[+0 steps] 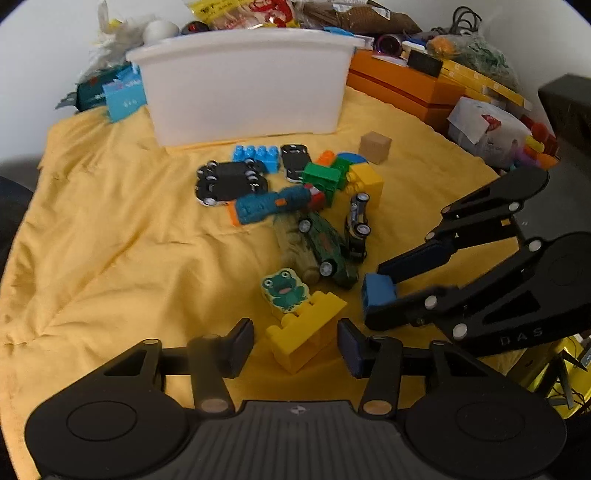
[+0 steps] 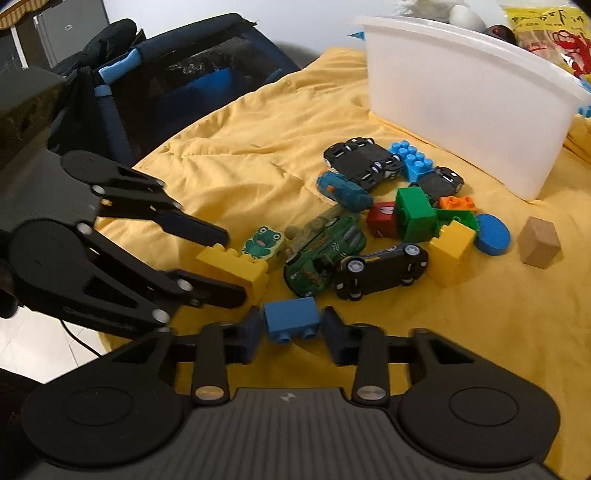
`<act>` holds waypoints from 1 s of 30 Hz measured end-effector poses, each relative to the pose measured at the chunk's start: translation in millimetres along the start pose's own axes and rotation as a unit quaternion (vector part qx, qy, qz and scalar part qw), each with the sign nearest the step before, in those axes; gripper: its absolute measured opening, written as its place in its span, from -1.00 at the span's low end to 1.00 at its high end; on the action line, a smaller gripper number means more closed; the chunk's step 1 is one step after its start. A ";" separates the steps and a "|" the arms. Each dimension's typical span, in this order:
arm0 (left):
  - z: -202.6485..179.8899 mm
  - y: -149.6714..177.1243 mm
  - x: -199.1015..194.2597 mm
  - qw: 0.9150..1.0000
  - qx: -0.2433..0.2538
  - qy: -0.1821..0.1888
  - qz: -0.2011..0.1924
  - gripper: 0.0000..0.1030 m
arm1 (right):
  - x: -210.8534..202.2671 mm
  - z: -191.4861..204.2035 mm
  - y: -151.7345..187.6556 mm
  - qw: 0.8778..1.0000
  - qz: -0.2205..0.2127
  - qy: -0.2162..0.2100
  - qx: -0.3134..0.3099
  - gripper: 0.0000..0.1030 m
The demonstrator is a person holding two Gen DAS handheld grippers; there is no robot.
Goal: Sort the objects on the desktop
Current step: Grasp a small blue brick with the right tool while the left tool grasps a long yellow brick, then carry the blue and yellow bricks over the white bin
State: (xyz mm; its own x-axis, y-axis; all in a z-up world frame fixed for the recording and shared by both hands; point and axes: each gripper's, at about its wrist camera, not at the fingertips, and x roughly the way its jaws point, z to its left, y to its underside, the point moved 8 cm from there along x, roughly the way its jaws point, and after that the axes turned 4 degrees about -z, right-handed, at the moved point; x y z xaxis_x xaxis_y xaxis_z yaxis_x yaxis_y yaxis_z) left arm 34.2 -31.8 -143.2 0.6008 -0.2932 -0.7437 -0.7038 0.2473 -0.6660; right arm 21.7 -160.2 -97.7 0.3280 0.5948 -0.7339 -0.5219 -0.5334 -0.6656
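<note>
L gripper (image 1: 295,343) jaws apart, straddling yellow brick (image 1: 304,332) on yellow cloth (image 1: 110,240). R gripper (image 2: 291,326) clamped on blue brick (image 2: 291,319). Beyond: frog block (image 1: 284,290), toy cars, brick pile. Farthest: white bin (image 1: 243,85).

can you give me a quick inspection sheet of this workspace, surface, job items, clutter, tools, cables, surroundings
surface: wrinkled yellow cloth over the desk.
job's things: white bin at the back; in front of it a pile of toy cars, bricks, a blue disc, a frog block and a wooden cube off to one side.
clutter: snack bags, orange boxes and packets behind and beside the bin.
grippers: left tool open around a yellow brick, pads not touching; right tool has a blue brick between its pads, contact unclear.
cables: dark cords at the far corner.
surroundings: dark chair beside the desk.
</note>
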 end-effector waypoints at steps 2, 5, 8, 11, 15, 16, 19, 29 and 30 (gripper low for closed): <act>-1.9 1.1 1.8 1.000 0.001 0.007 0.004 -0.33 | -4.2 -1.5 -1.5 1.000 -0.006 0.000 0.004 -0.27; -2.9 1.5 -0.9 1.000 -0.005 0.010 0.000 -0.34 | -10.4 -9.7 -3.6 1.000 -0.014 0.005 0.018 -0.27; -2.5 -1.8 -5.5 1.000 -0.009 0.006 -0.008 -0.34 | -19.2 -20.8 -5.1 0.999 -0.025 0.014 0.037 -0.27; 0.4 -14.0 -16.9 0.999 -0.021 0.002 -0.026 -0.34 | -31.4 -33.3 -9.9 0.997 -0.043 0.022 0.062 -0.27; 10.6 -43.6 -33.9 0.997 -0.044 -0.010 -0.057 -0.34 | -50.9 -54.5 -26.4 0.992 -0.076 0.035 0.099 -0.27; 14.7 -52.4 -37.2 0.996 -0.052 -0.014 -0.064 -0.34 | -55.0 -60.2 -31.9 0.990 -0.084 0.040 0.106 -0.27; 26.6 -83.9 -44.1 0.994 -0.067 -0.027 -0.085 -0.34 | -67.2 -78.9 -55.0 0.984 -0.111 0.055 0.130 -0.27; 59.7 -200.3 -55.0 0.986 -0.081 -0.058 -0.137 -0.34 | -99.5 -141.6 -150.5 0.963 -0.175 0.099 0.178 -0.27; 62.6 -208.8 -54.4 0.985 -0.084 -0.061 -0.137 -0.34 | -100.8 -147.2 -159.0 0.963 -0.175 0.104 0.178 -0.27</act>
State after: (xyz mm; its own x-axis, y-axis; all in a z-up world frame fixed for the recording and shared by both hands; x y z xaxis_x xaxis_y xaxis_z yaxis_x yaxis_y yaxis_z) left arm 172.2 -9.7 32.7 0.8105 -0.2124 -0.5459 -0.5559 0.0148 -0.8311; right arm 187.6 -223.9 62.2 0.6643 0.5482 -0.5081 -0.5748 -0.0599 -0.8161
